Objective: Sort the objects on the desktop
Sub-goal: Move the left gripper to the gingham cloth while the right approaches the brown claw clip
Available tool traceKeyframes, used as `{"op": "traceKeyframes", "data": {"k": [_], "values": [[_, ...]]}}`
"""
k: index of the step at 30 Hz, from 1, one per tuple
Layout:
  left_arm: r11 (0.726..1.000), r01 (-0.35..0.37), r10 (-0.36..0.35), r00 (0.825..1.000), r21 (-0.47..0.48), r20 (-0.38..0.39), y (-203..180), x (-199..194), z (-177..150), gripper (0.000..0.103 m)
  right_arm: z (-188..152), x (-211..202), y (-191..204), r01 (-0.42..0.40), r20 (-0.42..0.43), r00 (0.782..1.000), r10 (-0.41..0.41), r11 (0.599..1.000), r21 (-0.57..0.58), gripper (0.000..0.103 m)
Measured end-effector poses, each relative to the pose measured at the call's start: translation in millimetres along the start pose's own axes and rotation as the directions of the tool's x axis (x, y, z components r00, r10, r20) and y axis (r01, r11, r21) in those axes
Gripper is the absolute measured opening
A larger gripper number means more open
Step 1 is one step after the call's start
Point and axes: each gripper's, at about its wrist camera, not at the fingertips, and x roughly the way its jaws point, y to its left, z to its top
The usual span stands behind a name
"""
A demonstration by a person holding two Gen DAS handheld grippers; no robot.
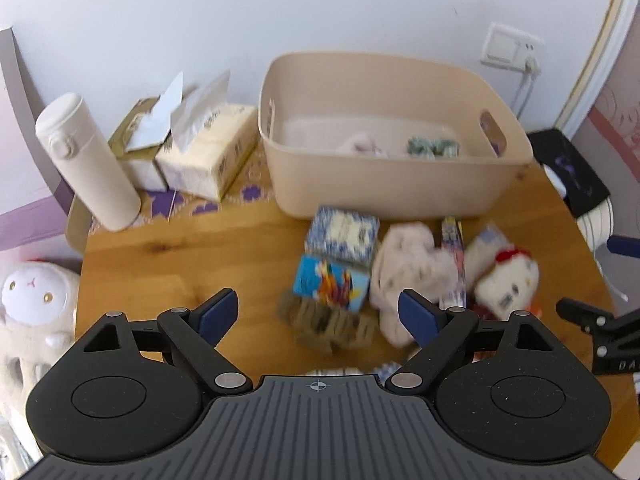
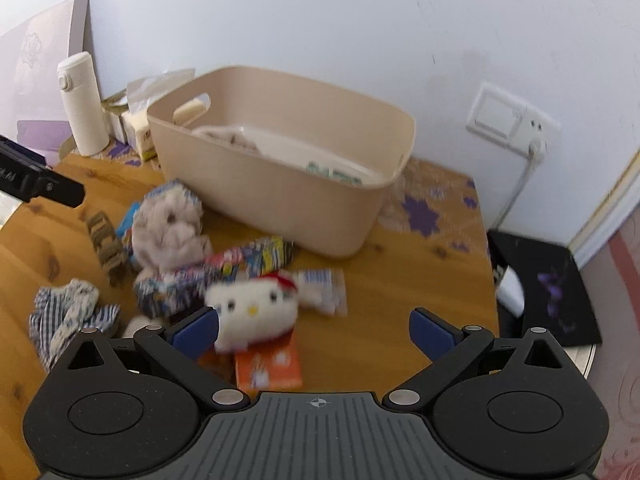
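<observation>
Your right gripper (image 2: 314, 330) hung with its jaws spread wide and nothing between them; your left gripper (image 1: 318, 312) stood just as wide and empty. For the right one, the white cat plush (image 2: 256, 310) lay just ahead and left, touching the left fingertip (image 2: 196, 330) in view (motion blur hid any real contact), its long axis running across the jaws. Beyond it sat the beige bin (image 2: 280, 196), already holding 2 items, on the wooden table (image 2: 400, 320) against a white wall.
</observation>
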Motion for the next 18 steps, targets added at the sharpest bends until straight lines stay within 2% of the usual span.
{"op": "traceKeyframes", "data": {"k": [11, 18], "values": [[0.998, 0.052, -0.049, 0.995, 0.038, -0.086, -13, 2, -49, 0.089, -44, 11, 15, -0.058, -0.067, 0.996, 0.056, 0.998, -0.019, 0.103], [0.997, 0.07, -0.064, 0.986, 0.032, -0.157, -13, 14, -70, 0.089, -62, 24, 27, -0.1, -0.102, 0.99, 0.095, 0.994, -0.044, 0.097]]}}
